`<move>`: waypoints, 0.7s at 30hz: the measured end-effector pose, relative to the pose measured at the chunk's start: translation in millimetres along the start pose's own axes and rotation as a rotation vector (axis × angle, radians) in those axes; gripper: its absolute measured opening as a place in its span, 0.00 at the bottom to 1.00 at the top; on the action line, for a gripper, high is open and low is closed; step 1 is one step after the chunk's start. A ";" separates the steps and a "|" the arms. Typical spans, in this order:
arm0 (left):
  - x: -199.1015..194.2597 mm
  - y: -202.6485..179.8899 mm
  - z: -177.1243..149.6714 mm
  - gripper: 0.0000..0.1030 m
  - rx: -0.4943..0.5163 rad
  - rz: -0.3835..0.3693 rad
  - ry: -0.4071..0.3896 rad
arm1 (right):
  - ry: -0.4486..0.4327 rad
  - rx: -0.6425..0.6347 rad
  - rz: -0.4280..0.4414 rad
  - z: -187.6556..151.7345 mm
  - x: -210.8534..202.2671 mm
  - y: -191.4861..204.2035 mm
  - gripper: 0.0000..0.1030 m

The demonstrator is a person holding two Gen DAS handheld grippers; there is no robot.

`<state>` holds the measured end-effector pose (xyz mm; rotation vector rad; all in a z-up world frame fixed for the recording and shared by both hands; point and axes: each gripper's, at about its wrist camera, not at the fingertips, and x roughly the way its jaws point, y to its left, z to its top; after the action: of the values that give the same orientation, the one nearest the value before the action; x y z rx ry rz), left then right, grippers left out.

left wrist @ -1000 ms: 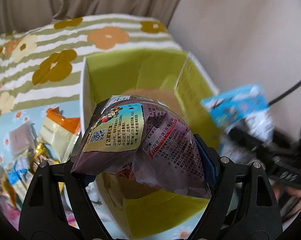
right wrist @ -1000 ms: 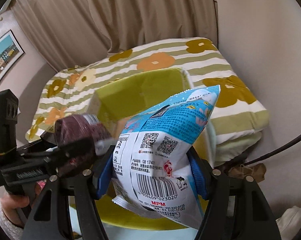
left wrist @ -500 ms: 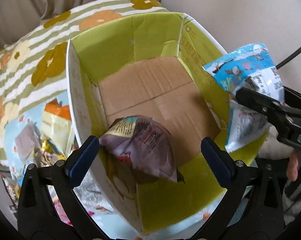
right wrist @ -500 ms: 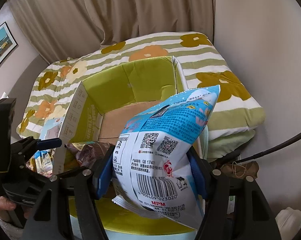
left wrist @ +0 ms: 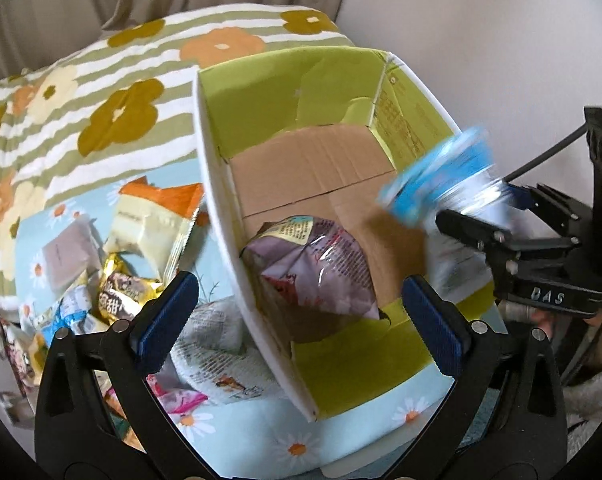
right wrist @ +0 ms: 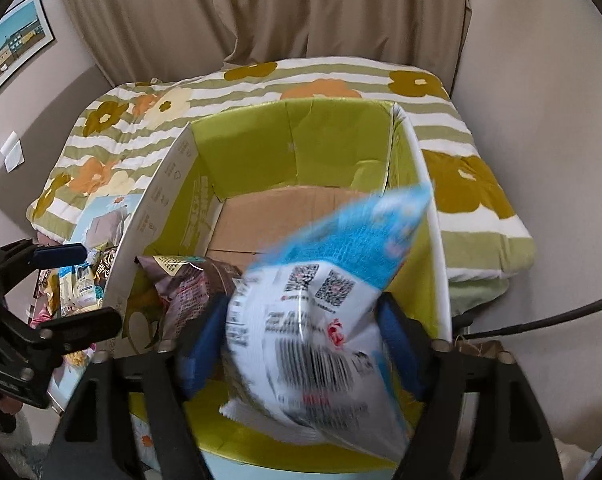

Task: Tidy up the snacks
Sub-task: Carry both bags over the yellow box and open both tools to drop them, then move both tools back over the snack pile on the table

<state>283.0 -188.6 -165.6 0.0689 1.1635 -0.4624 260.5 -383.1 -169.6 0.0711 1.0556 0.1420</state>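
Setting: a bed [right wrist: 481, 184] with a green-and-white striped quilt printed with orange and brown flowers, beige curtains [right wrist: 301, 12] behind it and a plain wall to the right
Box: an open cardboard box [left wrist: 341, 92] sits on the bed, lime green on its inner walls, bare brown cardboard on its floor
Purple bag: a purple snack bag [left wrist: 317, 268] lies inside the box on the cardboard floor, against the near left wall, touching neither tool
Left gripper [left wrist: 301, 316]: its blue-padded fingers [left wrist: 169, 312] are spread wide with nothing between them; they straddle the box's near left wall, one outside the box and one over its inside
Blue bag: a blue-and-white snack bag [right wrist: 325, 312], with QR codes and a barcode on its back, is blurred in both views
Right gripper [right wrist: 301, 344]: its blue-padded fingers [right wrist: 401, 344] are closed on the lower part of the blue bag, holding it over the near right part of the box, above the rim
Loose snacks: a pile of wrapped snacks [left wrist: 117, 264] lies on a light blue daisy-print cloth [left wrist: 237, 428] just left of the box, among them an orange-and-cream packet [left wrist: 153, 224] and a gold-wrapped one
Wall: a framed picture [right wrist: 13, 40] hangs at upper left in the right wrist view
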 end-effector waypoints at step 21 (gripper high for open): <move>-56.9 7.2 -35.8 0.98 -0.133 0.077 -0.118 | -0.124 0.033 0.095 -1.7 -50.0 -5.4 0.99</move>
<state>236.8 -153.8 -130.5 -0.0288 1.0688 -0.3162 235.3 -396.0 -128.0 0.1584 0.9316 0.2041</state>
